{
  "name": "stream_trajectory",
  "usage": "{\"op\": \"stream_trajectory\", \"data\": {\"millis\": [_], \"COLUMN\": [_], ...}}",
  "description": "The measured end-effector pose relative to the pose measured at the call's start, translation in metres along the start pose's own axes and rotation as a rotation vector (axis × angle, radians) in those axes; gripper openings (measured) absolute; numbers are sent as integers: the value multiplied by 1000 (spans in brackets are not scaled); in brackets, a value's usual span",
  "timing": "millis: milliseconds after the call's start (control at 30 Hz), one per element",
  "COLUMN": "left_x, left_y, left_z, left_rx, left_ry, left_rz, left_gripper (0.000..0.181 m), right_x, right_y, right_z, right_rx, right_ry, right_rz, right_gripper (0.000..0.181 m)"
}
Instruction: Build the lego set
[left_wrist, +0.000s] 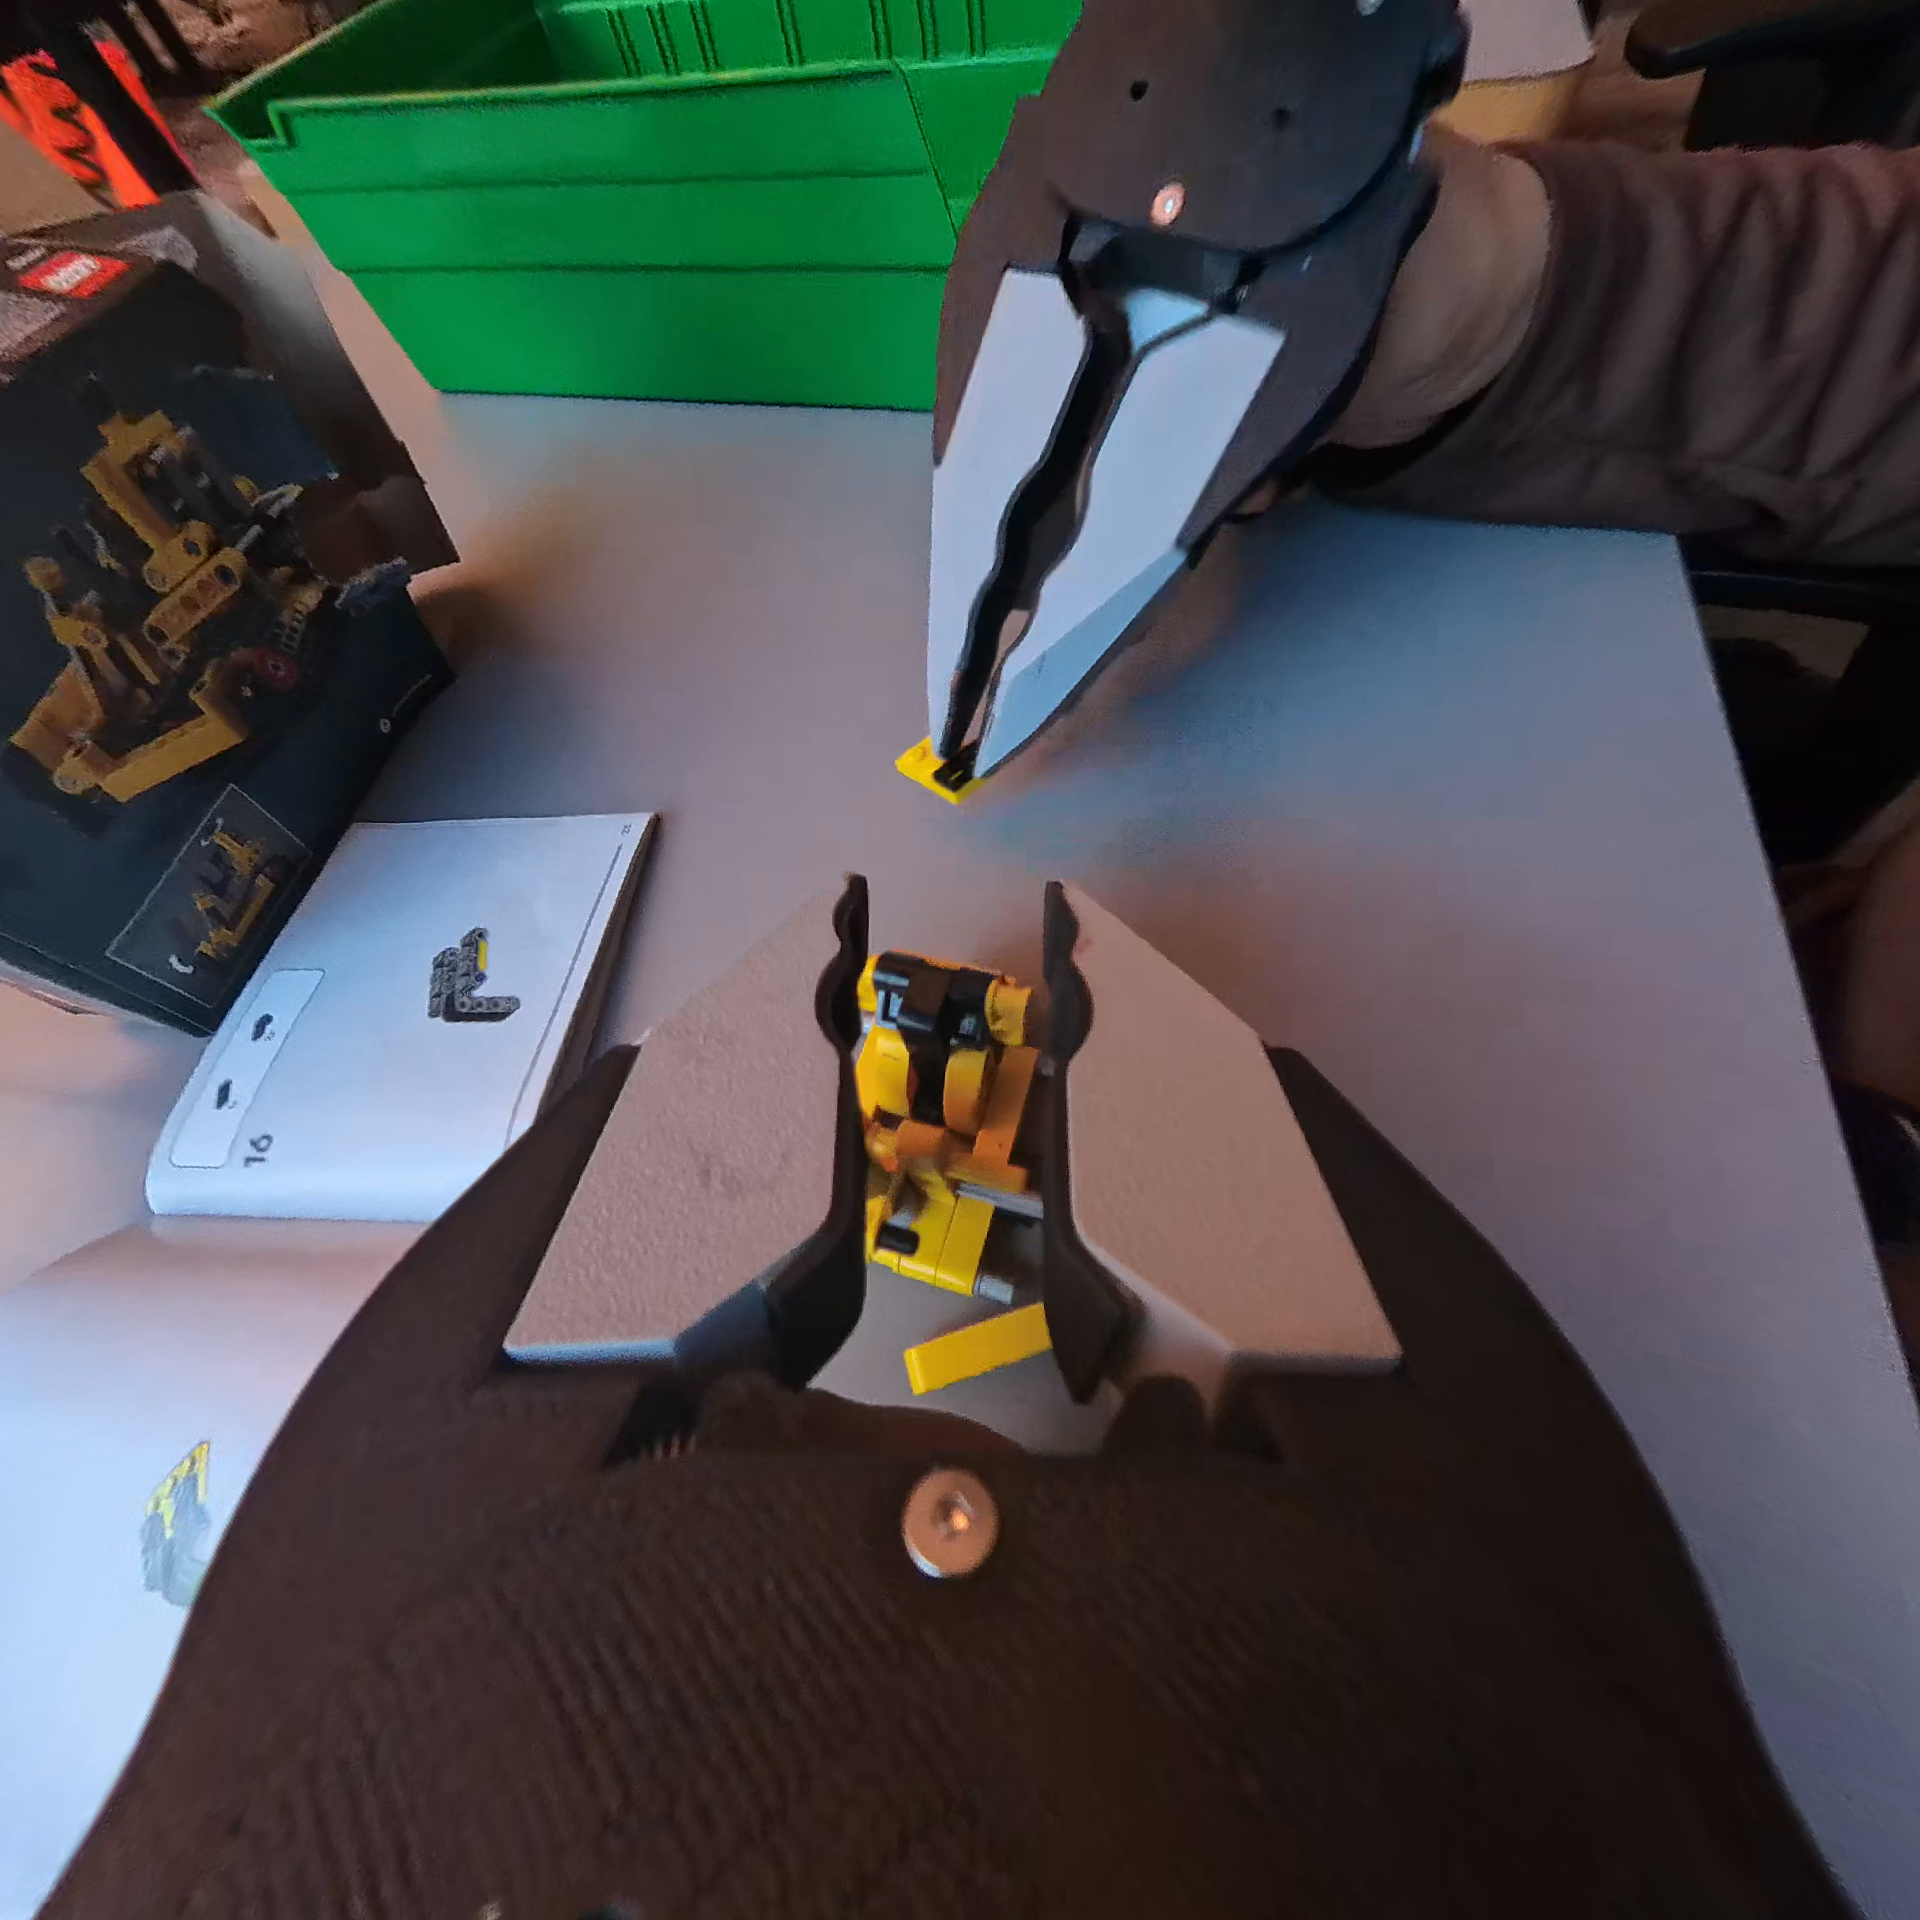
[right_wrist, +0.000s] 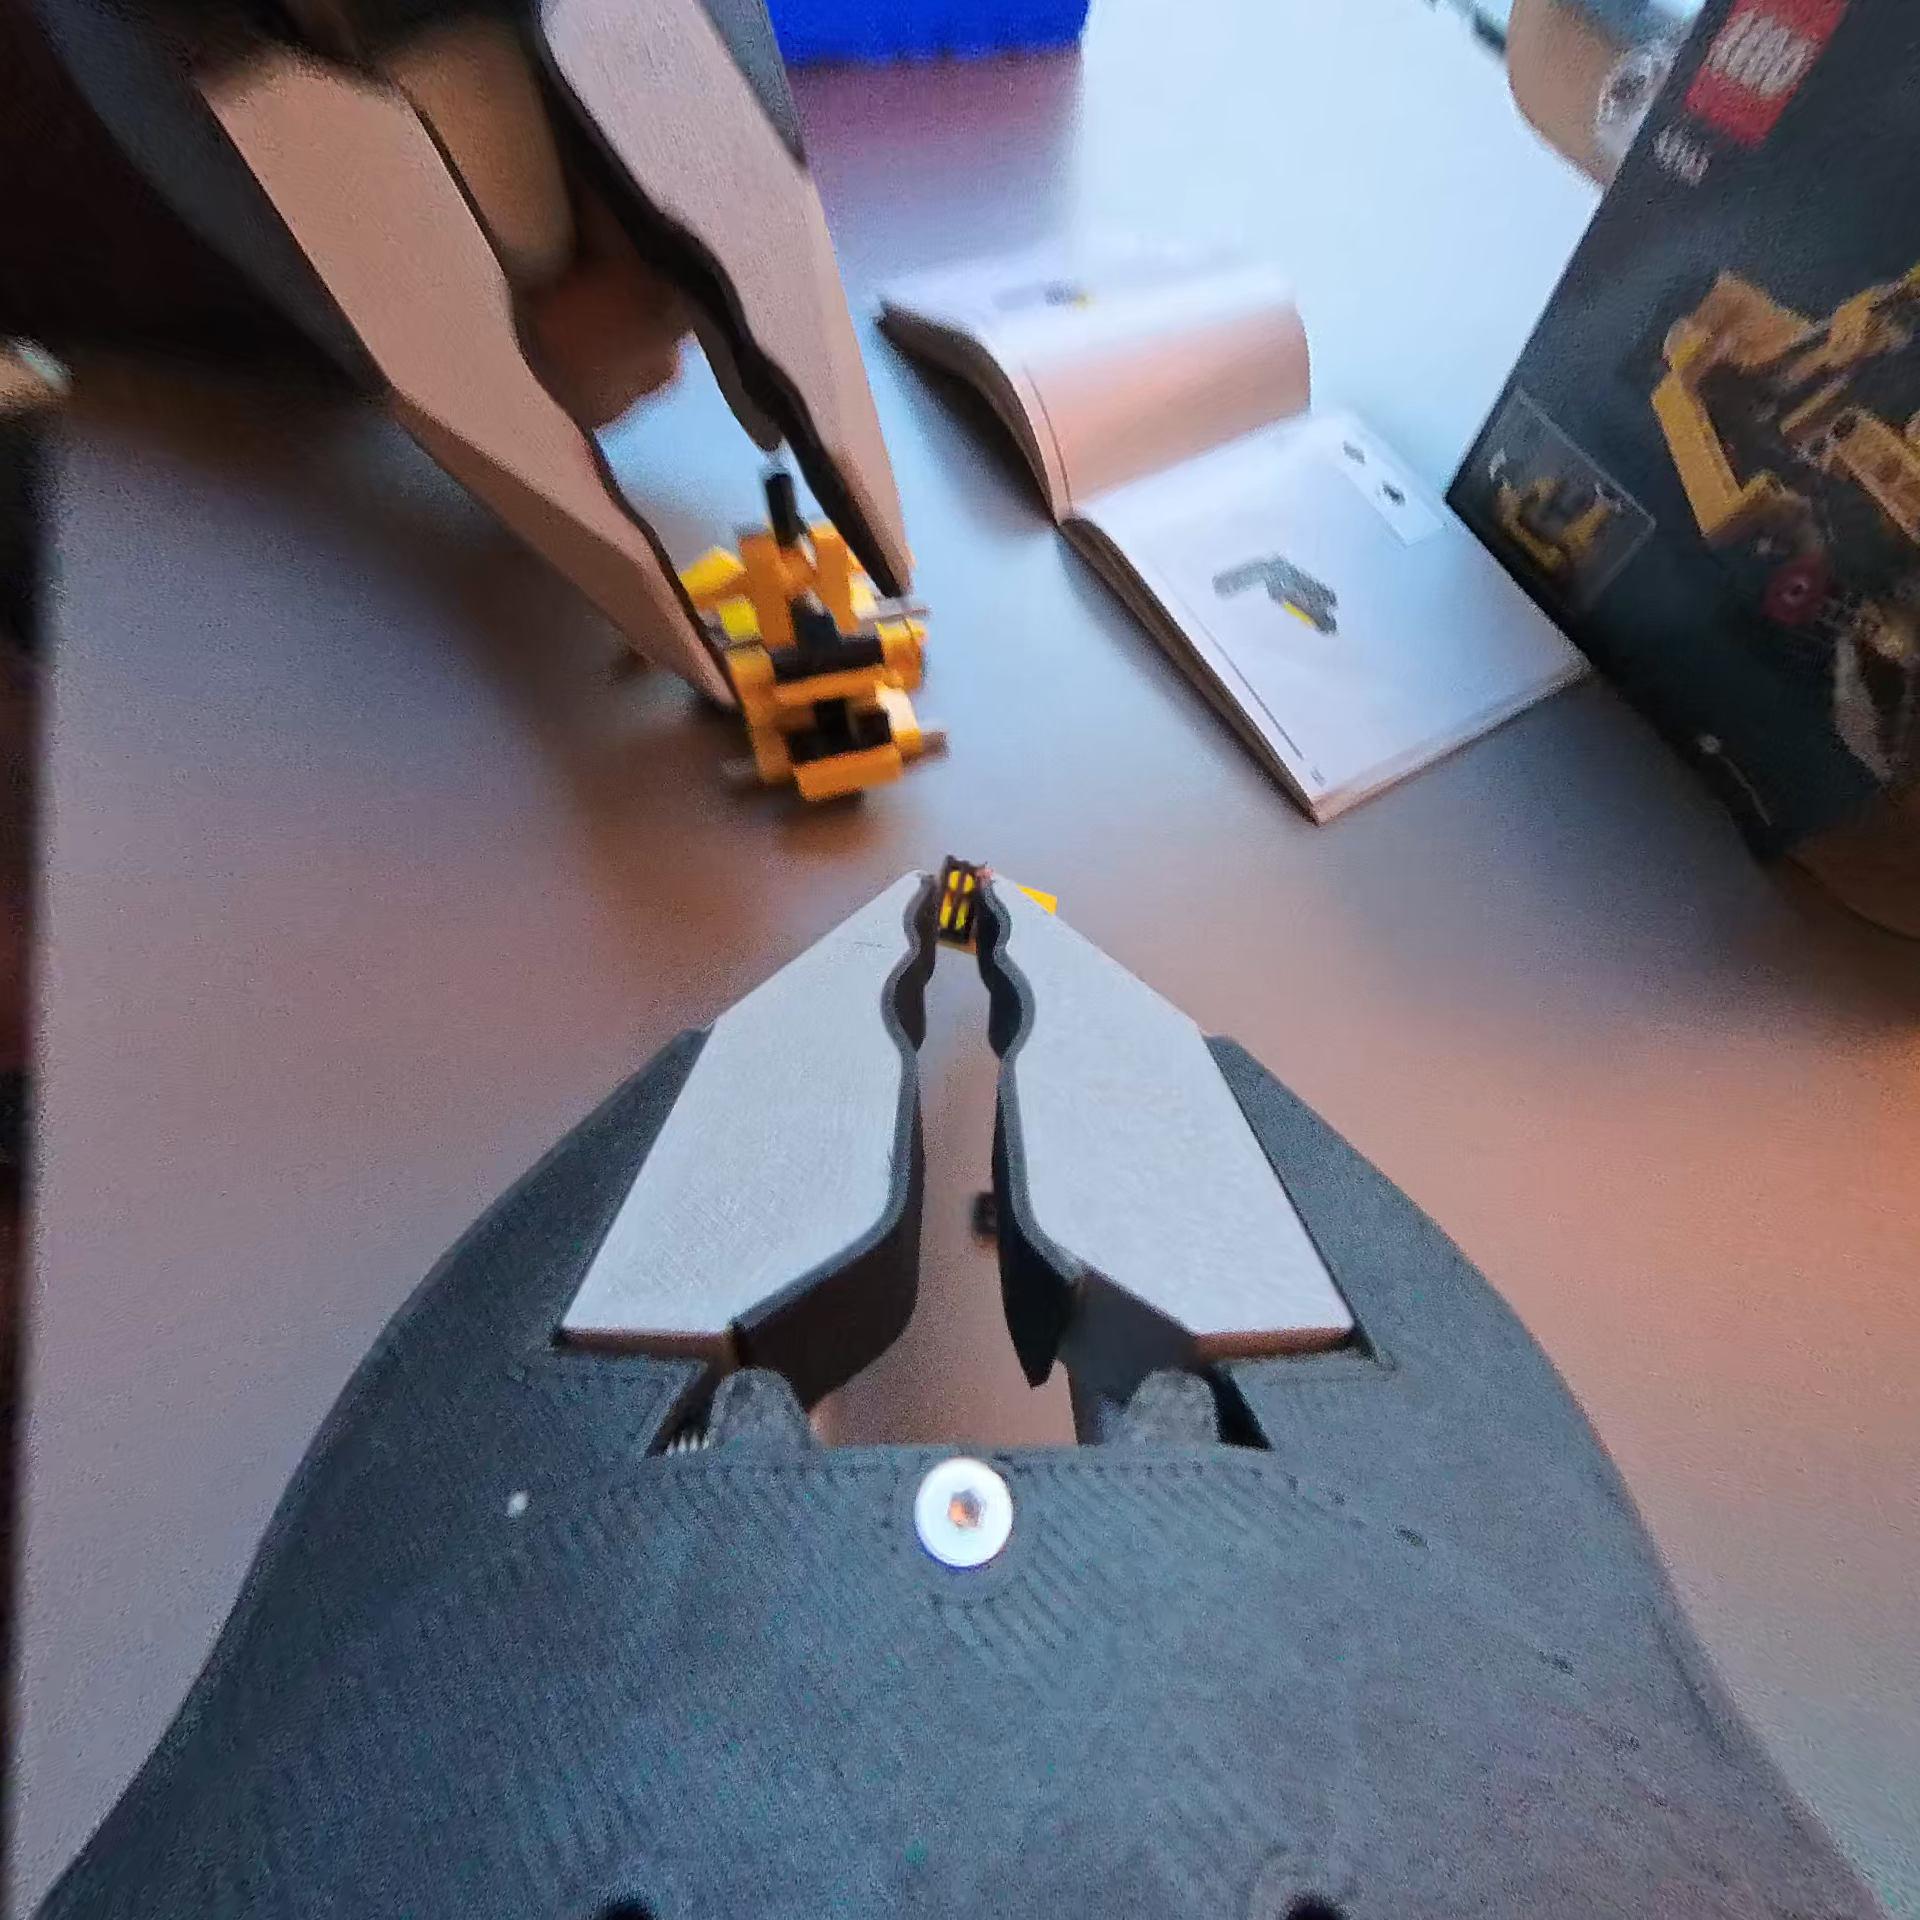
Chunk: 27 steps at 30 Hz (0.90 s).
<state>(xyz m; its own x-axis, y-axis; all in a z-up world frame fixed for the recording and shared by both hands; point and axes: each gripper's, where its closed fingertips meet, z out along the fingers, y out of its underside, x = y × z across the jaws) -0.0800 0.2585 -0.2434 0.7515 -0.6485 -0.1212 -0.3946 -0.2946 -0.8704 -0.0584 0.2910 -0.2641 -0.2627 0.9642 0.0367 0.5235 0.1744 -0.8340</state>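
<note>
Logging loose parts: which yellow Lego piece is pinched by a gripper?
The small yellow flat piece with a black part, pinched by the right gripper; the loose yellow beam lies unheld.

Pale grey table under warm, uneven light, green plastic bins along its far edge

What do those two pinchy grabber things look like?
Both look alike. The left gripper and right gripper each have a dark, ridged, printed-looking body with a silver screw in the middle. Two pale grey wedge fingers taper to a point, with wavy black inner edges. A brownish sleeve shows behind the right one.
</note>
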Motion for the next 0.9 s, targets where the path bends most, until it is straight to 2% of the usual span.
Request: {"op": "stream_trajectory", "data": {"millis": [167, 300, 333, 400, 467, 533, 600, 667, 733, 800, 833, 900], "left_x": [2, 15, 16, 19, 17, 19, 16, 11, -1, 3, -3, -27], "left_y": [-17, -49, -59, -76, -88, -89, -79, -62, -62, -65, -62, -54], "left_z": [10, 15, 13, 7, 1, 4, 16, 25, 9, -8, -16, -32], "left_rx": [10, 126, 167, 242, 288, 291, 234, 163, 166, 219, 222, 229], "left_ry": [-153, -317, -378, -461, -518, -477, -427, -376, -381, -244, -218, -265], "left_rz": [121, 326, 374, 447, 446, 408, 376, 383, 344, 248, 187, 105], "left_gripper": [38, 41, 37, 16, 0, 0, 0, 0, 0, 0, 0, 2], "right_x": [-22, -33, -36, -39, -41, -39, -30, -12, 4, 16, 20, 28], "right_y": [-43, -69, -73, -80, -84, -82, -69, -43, -17, 0, 7, 14], "right_z": [-27, -47, -51, -59, -66, -69, -65, -58, -55, -55, -55, -50], "right_rx": [260, 427, 454, 515, 569, 590, 539, 411, 278, 185, 139, 73], "right_ry": [-83, -106, -112, -114, -112, -90, -40, 77, 168, 222, 232, 235], "right_rz": [106, 184, 201, 230, 264, 290, 289, 253, 207, 187, 185, 174], "right_gripper": [3, 2, 2, 0, 0, 0, 0, 0, 0, 22, 24, 28]}}
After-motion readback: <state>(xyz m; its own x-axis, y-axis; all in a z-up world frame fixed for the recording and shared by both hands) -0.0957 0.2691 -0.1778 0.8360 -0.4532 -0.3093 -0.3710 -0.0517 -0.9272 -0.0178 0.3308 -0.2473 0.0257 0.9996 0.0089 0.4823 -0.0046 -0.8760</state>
